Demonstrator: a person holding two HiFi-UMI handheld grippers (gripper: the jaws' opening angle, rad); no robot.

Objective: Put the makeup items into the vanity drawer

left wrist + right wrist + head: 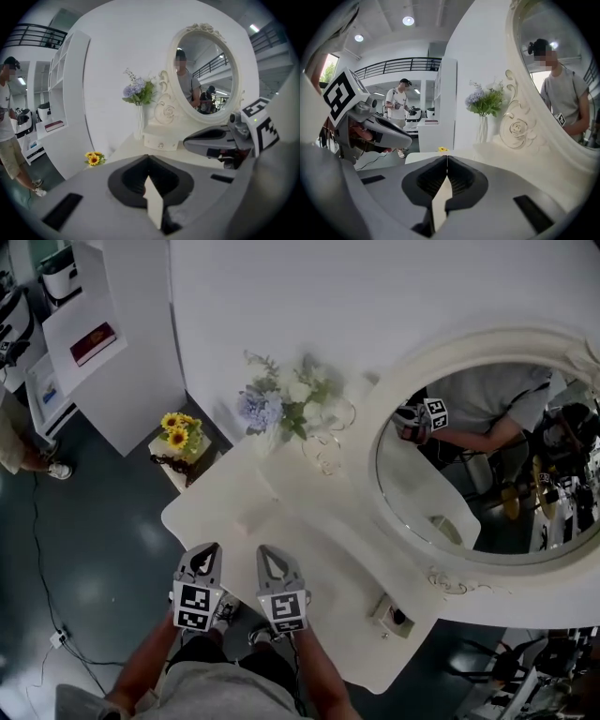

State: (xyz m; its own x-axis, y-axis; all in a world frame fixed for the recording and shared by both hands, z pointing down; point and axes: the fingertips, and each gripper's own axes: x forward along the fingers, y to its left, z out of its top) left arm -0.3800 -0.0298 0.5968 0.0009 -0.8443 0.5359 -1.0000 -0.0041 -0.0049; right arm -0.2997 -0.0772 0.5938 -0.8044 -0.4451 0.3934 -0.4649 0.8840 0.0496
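My two grippers hang side by side over the front edge of the white vanity table (323, 563). The left gripper (203, 561) (149, 158) has its jaws together with nothing between them. My right gripper (275, 563) (447, 158) is shut and empty as well. In the left gripper view a small white drawer box with a round knob (161, 140) stands on the table by the vase, its drawer closed. A small open box with something dark in it (395, 614) sits near the table's front right edge. I cannot make out any other makeup items.
A large oval mirror (487, 460) in an ornate white frame fills the right side of the table. A vase of blue and white flowers (281, 407) stands at the back. Sunflowers (181, 433) sit on a low stand left of the table. A white shelf unit (103, 343) and a person (9, 126) are farther left.
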